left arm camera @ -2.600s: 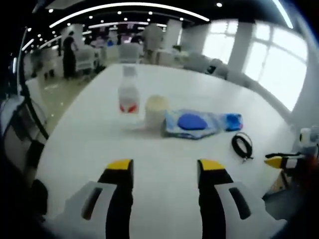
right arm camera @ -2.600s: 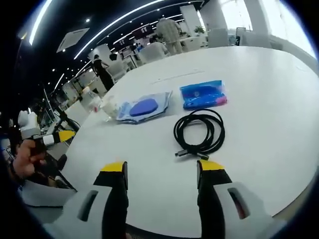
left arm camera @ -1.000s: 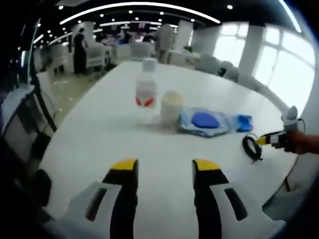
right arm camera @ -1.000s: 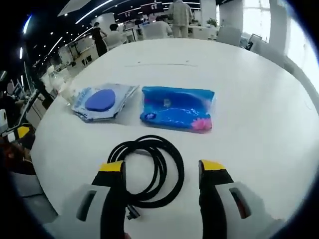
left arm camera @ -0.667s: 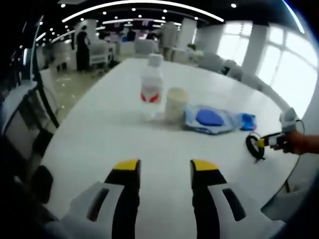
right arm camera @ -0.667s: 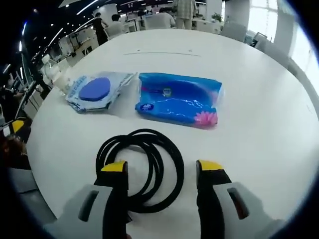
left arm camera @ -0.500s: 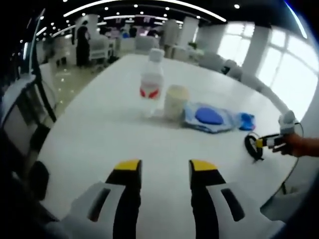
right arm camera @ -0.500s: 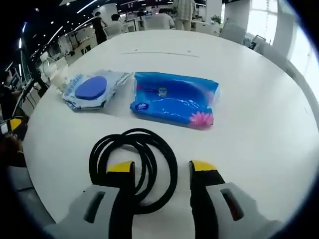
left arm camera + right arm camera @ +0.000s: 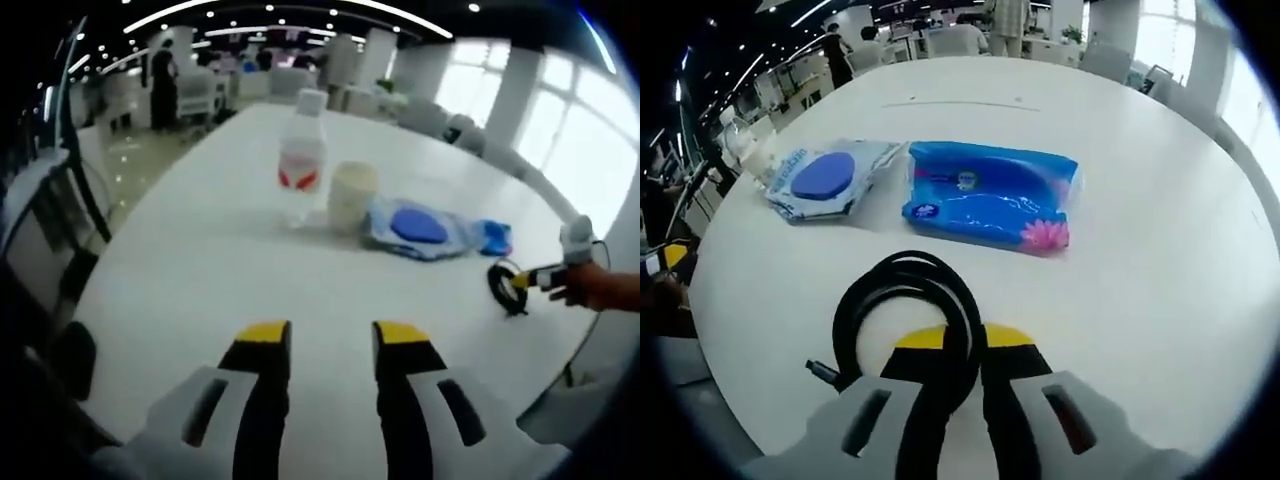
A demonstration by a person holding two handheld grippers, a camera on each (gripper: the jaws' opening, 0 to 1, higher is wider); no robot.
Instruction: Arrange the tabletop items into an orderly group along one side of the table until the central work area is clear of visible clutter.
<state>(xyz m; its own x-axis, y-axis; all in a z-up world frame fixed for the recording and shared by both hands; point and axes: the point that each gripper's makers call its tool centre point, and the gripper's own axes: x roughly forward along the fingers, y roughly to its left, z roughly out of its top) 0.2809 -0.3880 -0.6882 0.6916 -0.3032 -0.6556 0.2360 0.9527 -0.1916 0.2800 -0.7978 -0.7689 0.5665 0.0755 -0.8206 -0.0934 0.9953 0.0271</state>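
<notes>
Two tongs are at work, and the right tongs have just clenched on the near loop of the black cable, which half a second ago lay loose between parted jaws. It rests on the counter near the blue tissue pack and the pouch. I judge it is ready to be carried to one side. Left tongs hang released, narrower than before, short of the bottle and cup
</notes>
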